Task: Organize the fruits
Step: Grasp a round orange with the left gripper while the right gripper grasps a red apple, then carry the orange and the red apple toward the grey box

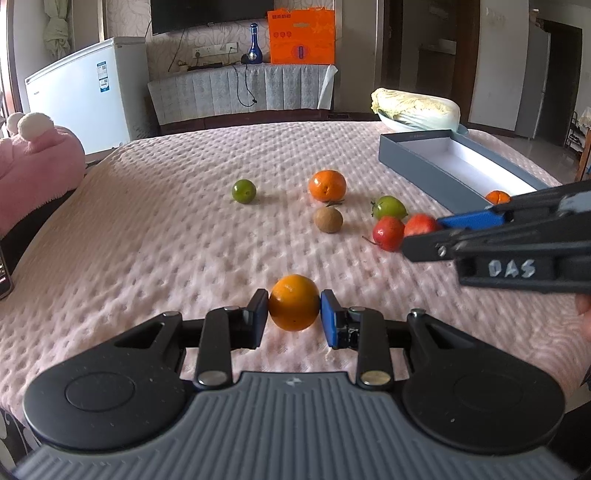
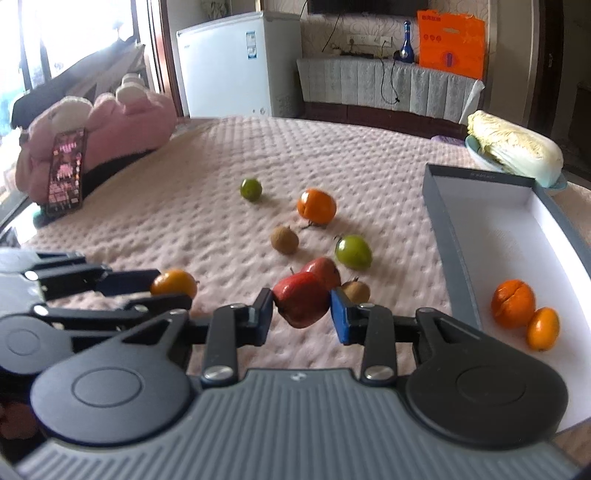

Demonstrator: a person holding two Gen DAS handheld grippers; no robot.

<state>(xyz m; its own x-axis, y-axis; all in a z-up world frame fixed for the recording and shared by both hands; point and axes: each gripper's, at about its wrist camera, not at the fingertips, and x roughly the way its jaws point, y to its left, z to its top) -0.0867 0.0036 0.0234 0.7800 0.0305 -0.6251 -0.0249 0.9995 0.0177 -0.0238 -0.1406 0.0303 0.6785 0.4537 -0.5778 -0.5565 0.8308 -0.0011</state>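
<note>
Pretty clearly someone's home, a lived-in bedroom or living room: a bed with a pink quilted cover [image 1: 166, 229], a wall-mounted TV [image 1: 207, 14], a white chest freezer [image 1: 88, 99] in the corner, a pink plush toy [image 2: 110, 129], and a cabbage [image 1: 417, 109] sitting at the bed's far right edge.

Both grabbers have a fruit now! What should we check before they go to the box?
1. Left hand-held gripper squeezing the small orange fruit on both sides: ok.
2. Right hand-held gripper holding the red fruit: ok, both pads touch it.
3. Red fruit lifted off the pink cover: cannot tell.
4. Room in the grey box: ok, only two orange fruits sit in it, at the near end.
5. Neighbours out of the way: not ok, another red fruit and a brown fruit crowd the held one.
</note>
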